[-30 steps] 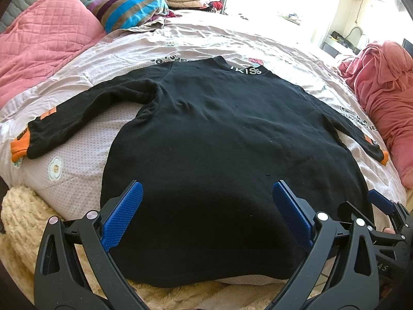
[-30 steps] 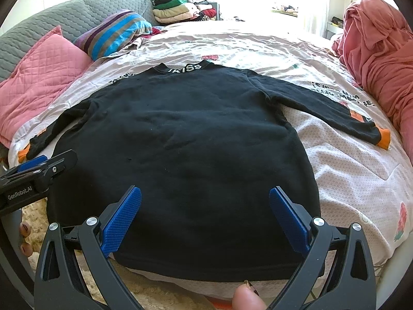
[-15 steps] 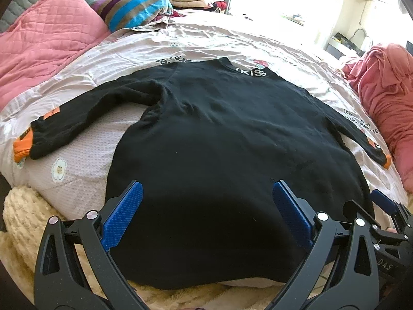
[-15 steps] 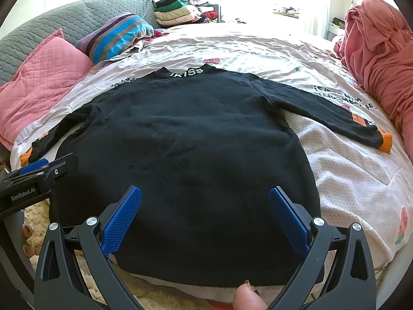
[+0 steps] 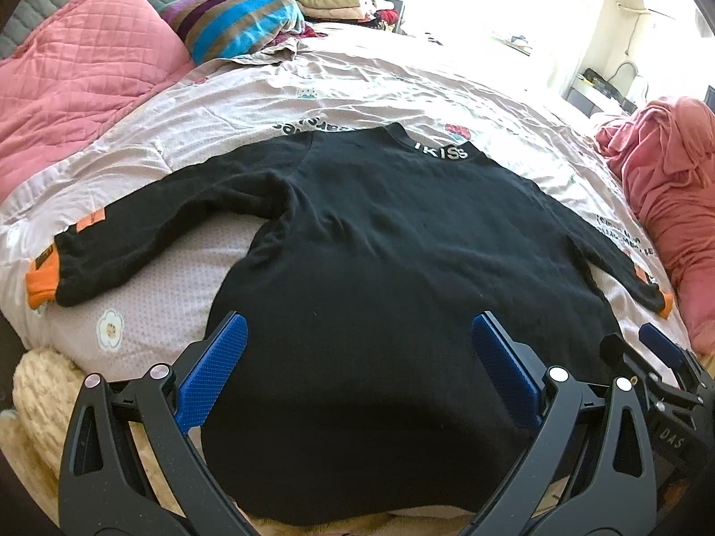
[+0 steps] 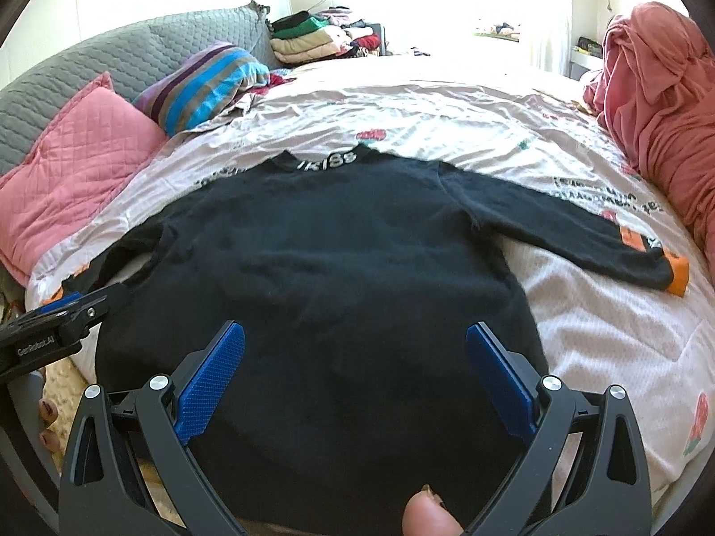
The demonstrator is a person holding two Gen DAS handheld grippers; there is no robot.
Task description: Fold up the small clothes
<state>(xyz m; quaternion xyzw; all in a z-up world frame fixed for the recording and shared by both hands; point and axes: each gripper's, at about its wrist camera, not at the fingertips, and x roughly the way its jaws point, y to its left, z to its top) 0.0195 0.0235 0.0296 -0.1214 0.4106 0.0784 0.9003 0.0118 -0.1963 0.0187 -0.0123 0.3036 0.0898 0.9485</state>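
Observation:
A black long-sleeved sweater (image 5: 380, 245) with orange cuffs lies flat on the bed, both sleeves spread out, collar at the far side. It also shows in the right wrist view (image 6: 339, 268). My left gripper (image 5: 357, 348) is open and empty above the sweater's near hem, left of middle. My right gripper (image 6: 355, 357) is open and empty above the hem, right of middle. The right gripper shows at the lower right of the left wrist view (image 5: 661, 370). The left gripper shows at the left edge of the right wrist view (image 6: 58, 317).
The bed has a pale pink printed cover (image 5: 357, 85). Pink pillow (image 5: 76, 80) and striped cushion (image 5: 241, 22) lie at the far left. A pink blanket heap (image 6: 657, 102) lies at the right. Folded clothes (image 6: 308, 40) are stacked at the back. A cream fluffy rug (image 5: 40, 397) lies below the bed edge.
Both grippers have drawn back and risen a little from the sweater, so more of the bed shows. Both stay open. The sweater has not moved.

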